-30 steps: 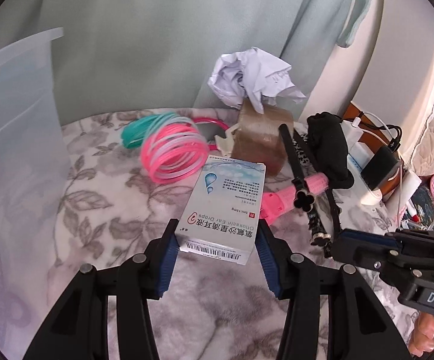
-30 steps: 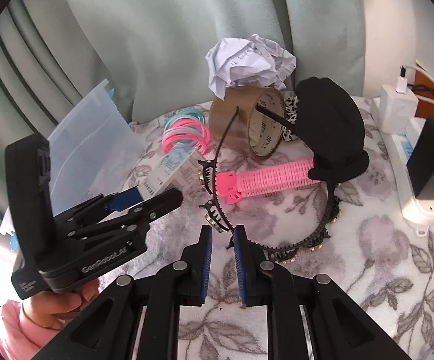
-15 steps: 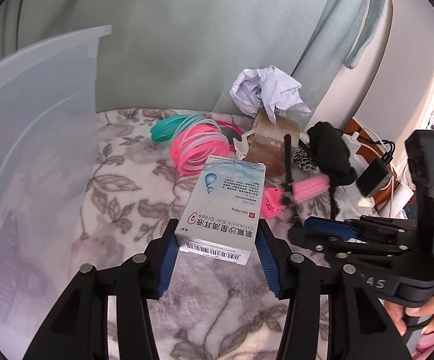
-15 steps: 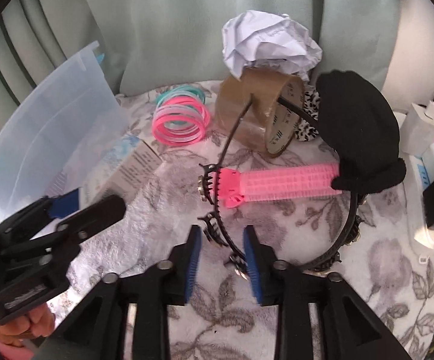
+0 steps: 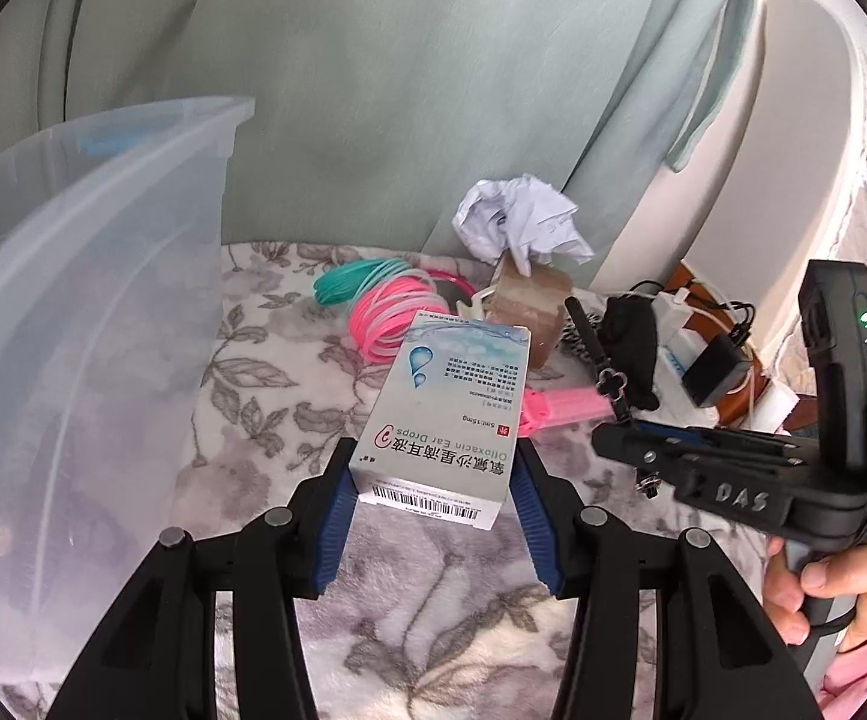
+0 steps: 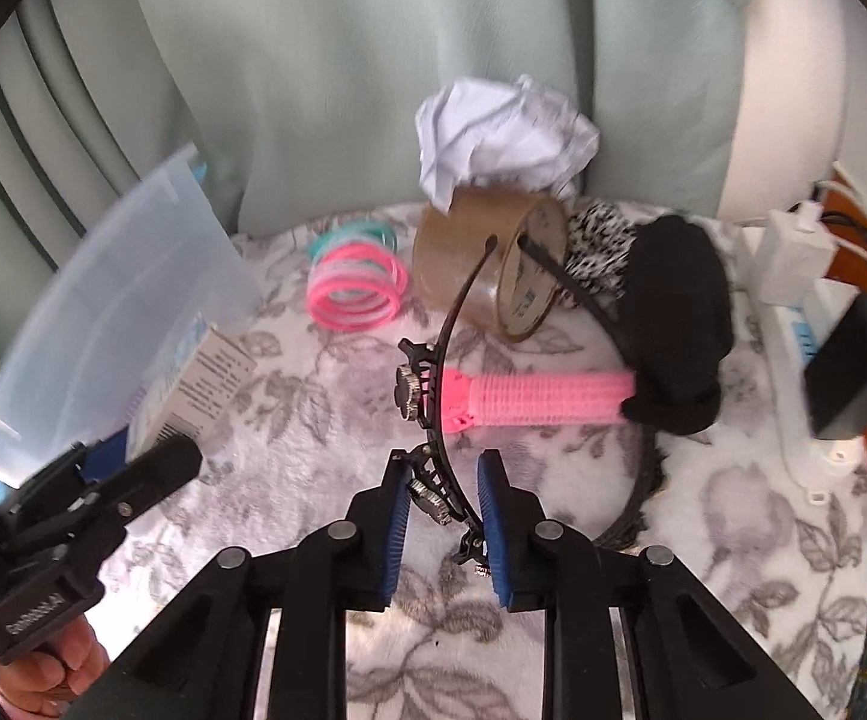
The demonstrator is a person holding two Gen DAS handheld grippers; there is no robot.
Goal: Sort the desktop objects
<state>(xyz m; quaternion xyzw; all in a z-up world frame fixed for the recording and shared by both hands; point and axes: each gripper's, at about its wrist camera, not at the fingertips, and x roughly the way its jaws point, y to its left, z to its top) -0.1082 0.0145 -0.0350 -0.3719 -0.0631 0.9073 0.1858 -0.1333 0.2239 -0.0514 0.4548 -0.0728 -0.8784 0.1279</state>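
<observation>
My left gripper is shut on a white and blue ear drops box, held above the floral cloth beside the clear plastic bin. In the right wrist view the same box shows at the left, next to the bin. My right gripper is open, its blue pads on either side of a black studded headband that lies on the cloth. The headband arcs over a pink hair roller and a brown tape roll.
Pink and teal bangles lie behind, with crumpled white paper on the tape. A black cloth covers the roller's right end. A power strip with a black charger runs along the right edge. Curtains hang behind.
My left gripper has carried the box left and up, closer to the bin. My right gripper has opened from nearly shut and moved forward, so the headband now sits between its pads.
</observation>
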